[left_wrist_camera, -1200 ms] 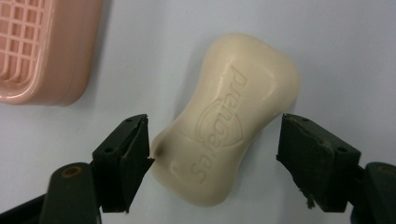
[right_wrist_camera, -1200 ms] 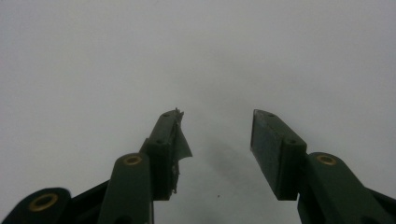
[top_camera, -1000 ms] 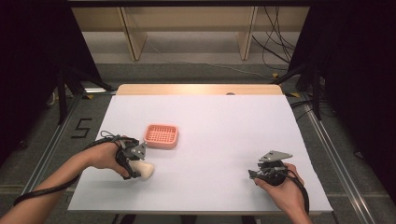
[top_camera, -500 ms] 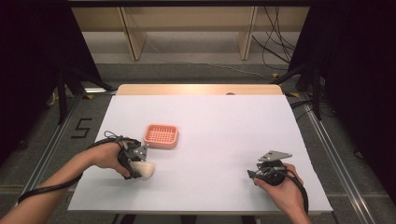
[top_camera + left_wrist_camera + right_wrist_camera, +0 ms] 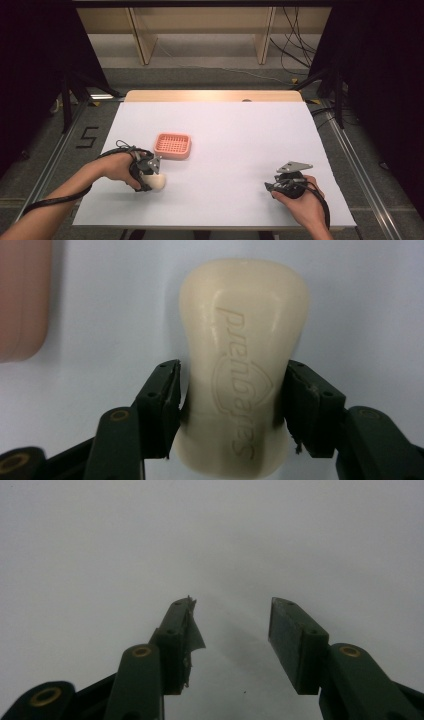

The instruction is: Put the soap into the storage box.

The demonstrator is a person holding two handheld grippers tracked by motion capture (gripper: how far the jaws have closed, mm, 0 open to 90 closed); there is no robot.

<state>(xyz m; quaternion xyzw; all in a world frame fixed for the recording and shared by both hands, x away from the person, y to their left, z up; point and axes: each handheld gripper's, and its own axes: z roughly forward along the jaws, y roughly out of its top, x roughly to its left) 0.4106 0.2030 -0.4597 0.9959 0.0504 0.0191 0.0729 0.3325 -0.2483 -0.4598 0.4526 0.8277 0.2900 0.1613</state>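
1. Soap is the thing in hand: a cream, waisted bar of soap (image 5: 243,365) with an embossed brand mark lies flat on the white tabletop (image 5: 235,130), near its left front corner, just in front of a salmon-pink slatted plastic soap dish (image 5: 172,145).
2. Our left gripper (image 5: 149,176) has just been closing, and in the left gripper view its black pads sit against the narrow waist of the bar, one on each side, so we judge the grasp is made or all but made.
3. Our right gripper (image 5: 230,630) rests near the right front corner with its jaws standing moderately apart and nothing between them.
4. We judge the step in hand to be picking up the soap; next comes a firm squeeze, a straight lift, then a short carry back towards the dish.
5. Soap is slick, so the hold could slip if we tilt.
6. Room is generous: the middle and back of the tabletop are bare, and the left edge lies close behind our hand.
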